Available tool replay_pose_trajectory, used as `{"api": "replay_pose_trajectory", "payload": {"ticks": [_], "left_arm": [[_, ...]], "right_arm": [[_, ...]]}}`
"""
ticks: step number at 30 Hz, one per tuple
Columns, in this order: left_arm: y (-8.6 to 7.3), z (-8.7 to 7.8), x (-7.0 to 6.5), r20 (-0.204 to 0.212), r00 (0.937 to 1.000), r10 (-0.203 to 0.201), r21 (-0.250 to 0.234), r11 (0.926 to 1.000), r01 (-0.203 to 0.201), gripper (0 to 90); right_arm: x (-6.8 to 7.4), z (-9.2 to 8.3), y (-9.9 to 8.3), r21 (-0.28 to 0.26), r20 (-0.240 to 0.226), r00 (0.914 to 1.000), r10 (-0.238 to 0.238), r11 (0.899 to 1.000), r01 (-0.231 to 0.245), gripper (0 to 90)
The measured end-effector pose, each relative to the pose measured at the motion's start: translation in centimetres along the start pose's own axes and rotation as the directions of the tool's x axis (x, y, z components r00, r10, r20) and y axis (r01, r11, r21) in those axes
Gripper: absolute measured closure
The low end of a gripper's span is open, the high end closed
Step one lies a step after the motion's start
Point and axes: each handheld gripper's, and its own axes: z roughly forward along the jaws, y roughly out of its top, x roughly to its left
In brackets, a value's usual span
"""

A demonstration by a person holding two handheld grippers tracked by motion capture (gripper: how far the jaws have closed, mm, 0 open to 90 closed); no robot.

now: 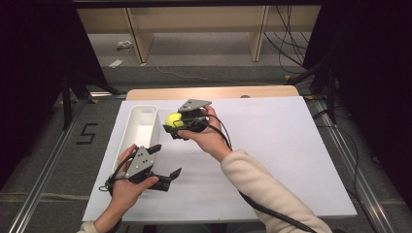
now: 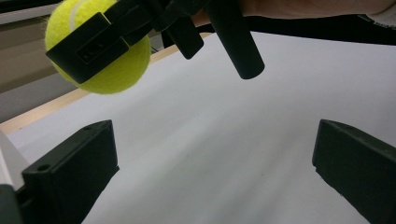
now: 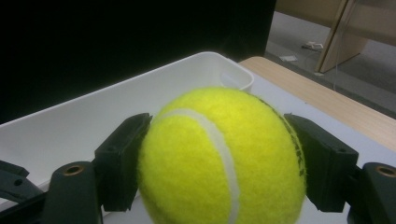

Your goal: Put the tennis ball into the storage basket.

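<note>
One tennis ball (image 3: 222, 158) in play, one white bin (image 1: 141, 127), two grippers.

Nearest: left gripper (image 1: 164, 164) low on the white sheet (image 1: 272, 155), just beside the near end of the bin. Jaws spread wide, nothing between them; in the left gripper view only bare sheet between the two black pads.

Next out: right gripper (image 1: 176, 127), lifted off the sheet and held close against the bin's right wall, about level with its middle. Jaws closed on the ball across its widest part, one pad on each side, seam running down the front between them in the right gripper view. Ball clear of the table, not yet over the bin's opening as far as the high view tells; bin interior directly ahead of the jaws.

Handling, judged: light, felt-covered, so pads should bite well and slipping seems unlikely. Springy rather than stiff: gives a little under squeeze, no risk of damage. Round, so a hold off the equator could squirt it out; present grip across the middle looks sound. Likely to bounce and roll once released, so a low drop inside the bin walls would be safer than a high one.

Beyond: bin long and narrow, upright, looks empty in the part visible. Wooden table edge (image 1: 214, 92) past the sheet. Floor farther back, with cables and a pale wooden frame (image 1: 199, 24).

Count: balls one; bins one; grippers two, one loaded, one free.
</note>
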Motion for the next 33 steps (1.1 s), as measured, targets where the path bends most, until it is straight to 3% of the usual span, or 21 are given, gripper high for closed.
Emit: {"api": "replay_pose_trajectory", "payload": {"ticks": [33], "left_arm": [[0.0,0.2,-0.1,0.004,1.0,0.003,0.004,1.0,-0.003,0.0]], "right_arm": [[-0.1,0.4,1.5,-0.006,0.007,0.9999,-0.009,1.0,0.009,26.7]]}}
